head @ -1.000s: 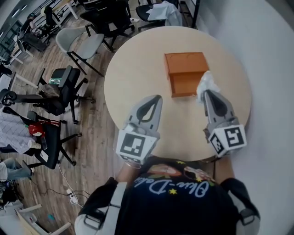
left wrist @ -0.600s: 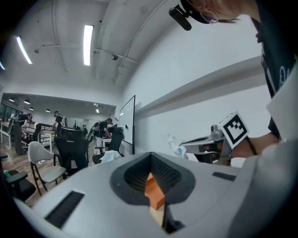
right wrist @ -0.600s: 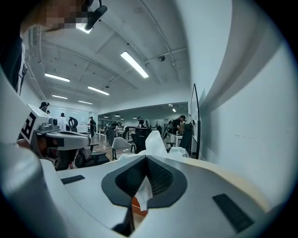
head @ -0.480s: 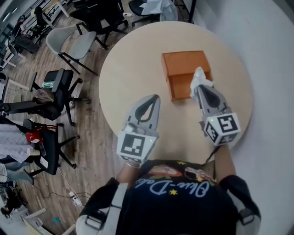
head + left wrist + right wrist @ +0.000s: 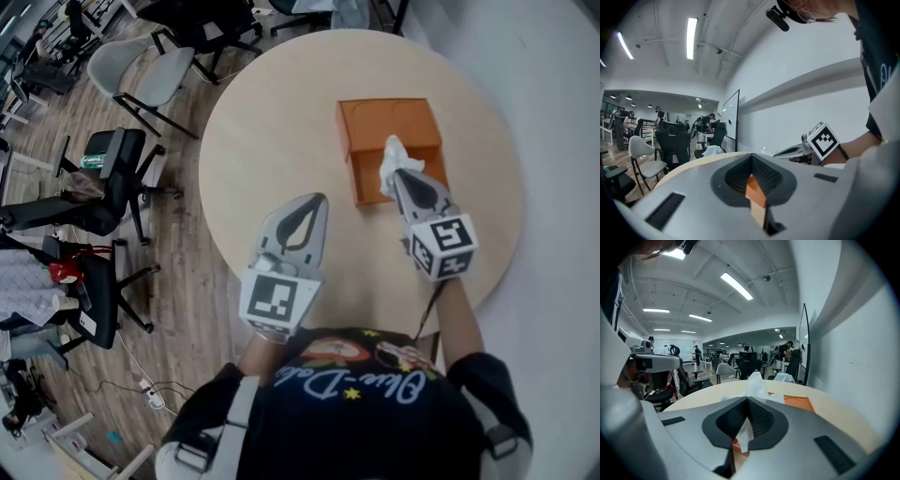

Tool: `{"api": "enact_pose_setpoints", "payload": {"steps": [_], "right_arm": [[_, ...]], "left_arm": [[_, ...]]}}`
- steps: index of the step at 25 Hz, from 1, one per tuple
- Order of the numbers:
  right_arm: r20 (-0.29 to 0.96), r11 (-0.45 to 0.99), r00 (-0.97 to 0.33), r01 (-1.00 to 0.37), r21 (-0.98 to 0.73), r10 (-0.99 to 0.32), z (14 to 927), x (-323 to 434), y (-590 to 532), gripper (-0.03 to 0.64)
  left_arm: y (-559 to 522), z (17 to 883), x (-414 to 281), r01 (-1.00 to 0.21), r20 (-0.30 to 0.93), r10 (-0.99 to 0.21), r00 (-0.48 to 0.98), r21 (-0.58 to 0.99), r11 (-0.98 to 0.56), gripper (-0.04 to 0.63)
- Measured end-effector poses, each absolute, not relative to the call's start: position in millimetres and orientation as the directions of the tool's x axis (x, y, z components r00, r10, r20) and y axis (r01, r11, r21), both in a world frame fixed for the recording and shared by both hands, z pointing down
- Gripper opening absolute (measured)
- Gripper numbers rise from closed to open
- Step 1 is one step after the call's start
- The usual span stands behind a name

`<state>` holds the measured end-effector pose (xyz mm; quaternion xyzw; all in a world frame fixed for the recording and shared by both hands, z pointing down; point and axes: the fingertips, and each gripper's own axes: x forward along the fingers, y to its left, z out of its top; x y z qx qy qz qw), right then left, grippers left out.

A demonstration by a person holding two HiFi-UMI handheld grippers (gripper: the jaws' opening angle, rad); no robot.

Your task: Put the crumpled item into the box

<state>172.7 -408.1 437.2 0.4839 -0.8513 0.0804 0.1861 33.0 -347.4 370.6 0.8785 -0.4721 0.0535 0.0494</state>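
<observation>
The crumpled white paper (image 5: pixel 393 158) hangs over the open part of the orange box (image 5: pixel 388 120), pinched at the tip of my right gripper (image 5: pixel 397 178), which is shut on it. In the right gripper view the crumpled paper (image 5: pixel 756 382) sticks up past the closed jaws, with the box (image 5: pixel 797 402) just beyond. My left gripper (image 5: pixel 317 201) is shut with nothing in it; it hovers over the round beige table (image 5: pixel 272 122), left of the box and nearer the person. From the left gripper view the right gripper (image 5: pixel 807 147) shows off to the right.
Several office chairs (image 5: pixel 112 178) stand on the wood floor left of the table and behind it. A white wall (image 5: pixel 553 112) runs close along the table's right side. People stand far off in the office (image 5: pixel 740 352).
My right gripper has carried the crumpled paper left and forward, from beside the box's right edge to over its open part. The left gripper has hardly moved.
</observation>
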Motion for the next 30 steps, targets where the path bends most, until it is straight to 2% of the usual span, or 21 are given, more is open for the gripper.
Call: {"api": "enact_pose_setpoints", "payload": {"steps": [16, 30], "right_arm": [[0.558, 0.577, -0.451, -0.814, 0.061, -0.696, 508.9, 158.2, -438.2, 0.000], [0.733, 0.675, -0.397, -0.729, 0.114, -0.552, 550.8, 153.8, -441.9, 0.000]], "left_arm": [[-359.1, 390.2, 15.6, -0.854, 0.177, -0.838, 0.517, 0.047, -0.517, -0.009], [-361.8, 390.9, 20.0, -0.857, 0.183, -0.839, 0.513, 0.061, -0.511, -0.009]]}}
